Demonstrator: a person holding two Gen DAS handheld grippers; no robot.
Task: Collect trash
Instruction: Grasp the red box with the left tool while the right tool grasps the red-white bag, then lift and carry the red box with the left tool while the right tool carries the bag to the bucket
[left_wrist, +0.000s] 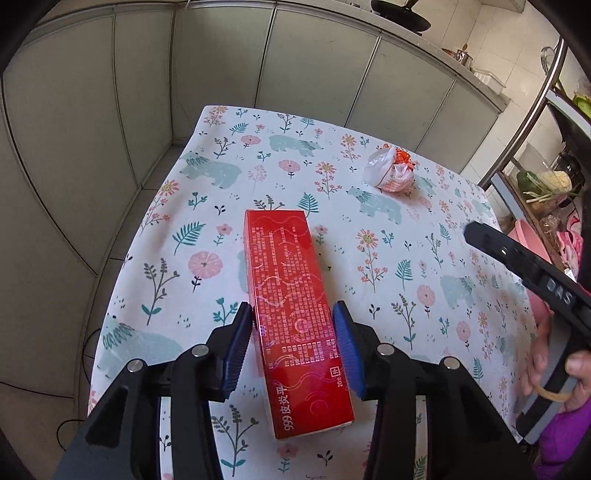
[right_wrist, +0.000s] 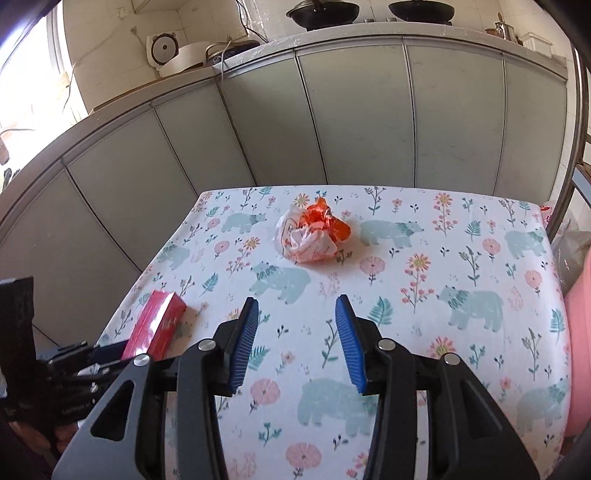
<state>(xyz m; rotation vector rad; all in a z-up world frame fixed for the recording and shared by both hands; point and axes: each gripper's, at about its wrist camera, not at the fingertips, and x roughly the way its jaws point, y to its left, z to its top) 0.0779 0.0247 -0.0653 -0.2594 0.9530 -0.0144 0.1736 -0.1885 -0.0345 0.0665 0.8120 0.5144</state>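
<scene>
Two grippers over the flowered table

We see our left gripper (left_wrist: 293, 328) tilted down over a long red cardboard box (left_wrist: 295, 317) lying flat near the table's (left_wrist: 406, 258) left edge; its ribbed blue pads (left_wrist: 349, 343) flank the box, the left one touching, the right a sliver off. Our right gripper (right_wrist: 295, 332) hangs half-spread and empty, pointing at a crumpled orange-and-white plastic bag (right_wrist: 314, 236) near the far edge.

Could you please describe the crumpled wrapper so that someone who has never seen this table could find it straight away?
Start at the table with the floral bear-print cloth, then look toward its far edge by the grey cabinets. The crumpled wrapper lies there alone, a white and orange plastic ball, unlike the long, flat-sided red box nearer the left claw.
</scene>
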